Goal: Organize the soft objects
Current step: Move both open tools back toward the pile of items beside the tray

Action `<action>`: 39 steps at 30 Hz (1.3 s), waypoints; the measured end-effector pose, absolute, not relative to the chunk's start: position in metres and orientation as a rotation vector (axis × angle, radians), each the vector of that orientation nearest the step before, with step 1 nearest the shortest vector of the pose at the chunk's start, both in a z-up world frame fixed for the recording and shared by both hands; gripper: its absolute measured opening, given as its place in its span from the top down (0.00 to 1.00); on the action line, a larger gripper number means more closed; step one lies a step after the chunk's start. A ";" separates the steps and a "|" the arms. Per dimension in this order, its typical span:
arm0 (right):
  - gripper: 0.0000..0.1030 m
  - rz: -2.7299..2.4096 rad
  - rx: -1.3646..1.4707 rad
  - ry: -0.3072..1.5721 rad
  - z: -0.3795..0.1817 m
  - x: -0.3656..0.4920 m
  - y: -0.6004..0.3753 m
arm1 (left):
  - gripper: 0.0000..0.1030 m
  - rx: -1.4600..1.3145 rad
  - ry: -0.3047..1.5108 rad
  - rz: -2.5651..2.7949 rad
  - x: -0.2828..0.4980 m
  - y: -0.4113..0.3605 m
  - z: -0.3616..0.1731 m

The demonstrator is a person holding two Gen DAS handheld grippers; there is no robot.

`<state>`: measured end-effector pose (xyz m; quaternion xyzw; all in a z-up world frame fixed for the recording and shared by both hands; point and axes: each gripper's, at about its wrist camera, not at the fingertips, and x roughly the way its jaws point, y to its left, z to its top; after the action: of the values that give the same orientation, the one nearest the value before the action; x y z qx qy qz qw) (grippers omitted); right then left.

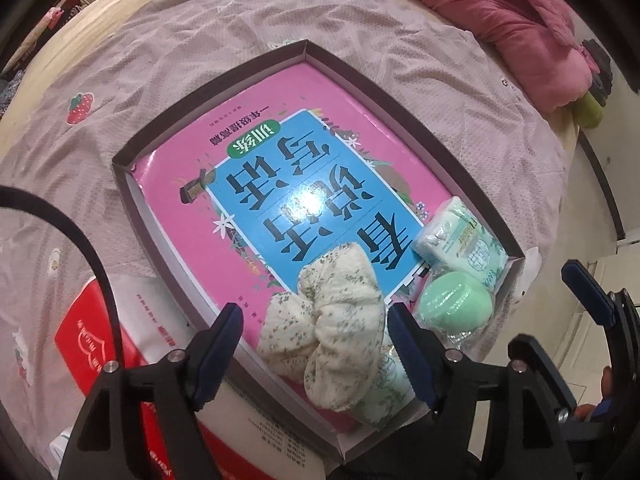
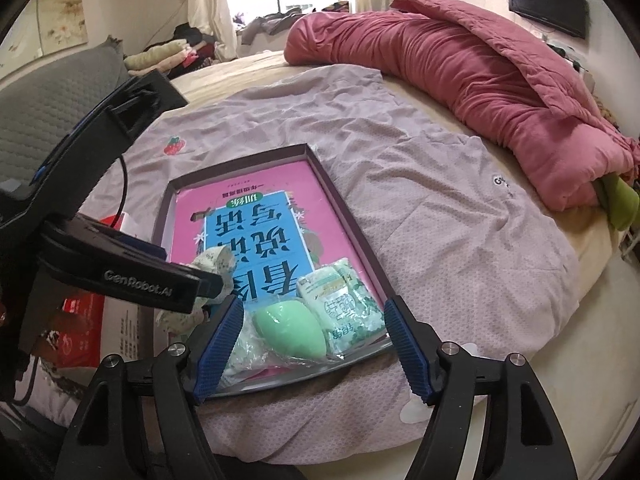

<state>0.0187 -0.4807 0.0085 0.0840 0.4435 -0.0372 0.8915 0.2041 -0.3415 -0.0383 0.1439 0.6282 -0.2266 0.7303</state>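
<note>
Left wrist view puts the floral scrunchie (image 1: 332, 320) in the lower middle of the frame, a cream, puckered ring of cloth lying in the near end of the shallow tray (image 1: 224, 80), on the pink book (image 1: 256, 152) that lines the tray's floor. It sits directly ahead of the left gripper (image 1: 316, 340) and between its two blue fingers; I cannot tell whether the pads touch the cloth or only flank it. The jaws stand wide apart, holding nothing. The scrunchie's longer spread runs from lower right up toward upper left, roughly along the line of the fingers rather than across them, so by my judgement a closing pinch would take it across its narrow way.

Just right of it in the same frame lie the green egg-shaped sponge (image 1: 456, 300) and, beyond that, the pale green tissue pack (image 1: 460, 236), both crowded into the tray's near right corner. Another pale packet peeks from under the scrunchie's lower edge.

Right wrist view shows the right gripper (image 2: 314, 344) also spread open and empty, centred on the sponge (image 2: 288, 330) and tissue pack (image 2: 340, 300) low in the frame, while the scrunchie (image 2: 212, 264) is off to its left, half hidden by the left gripper's black body. So the left hand is the nearer one to the scrunchie.

Outside the tray, a red-and-white box (image 1: 104, 344) lies at lower left on the wrinkled lilac sheet (image 1: 160, 60), and a pink quilt (image 2: 460, 80) is heaped across the upper right.
</note>
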 end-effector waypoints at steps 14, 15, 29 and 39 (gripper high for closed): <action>0.27 -0.136 0.221 0.869 0.028 0.010 -0.493 | 0.25 0.271 1.296 -0.515 0.181 -0.331 0.004; 0.27 -0.140 0.223 0.866 0.029 0.010 -0.493 | 0.25 0.264 1.288 -0.516 0.179 -0.329 0.008; 0.27 -0.171 0.223 0.797 0.065 0.003 -0.484 | 0.25 0.224 1.168 -0.520 0.139 -0.298 0.058; 0.27 -0.176 0.187 0.767 0.084 0.000 -0.466 | 0.25 0.172 1.125 -0.514 0.117 -0.266 0.078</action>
<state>0.0002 -0.4658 0.0842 0.0909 0.3731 -0.0859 0.9193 0.1168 -0.2656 0.0782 0.0803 0.5268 -0.2408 0.8112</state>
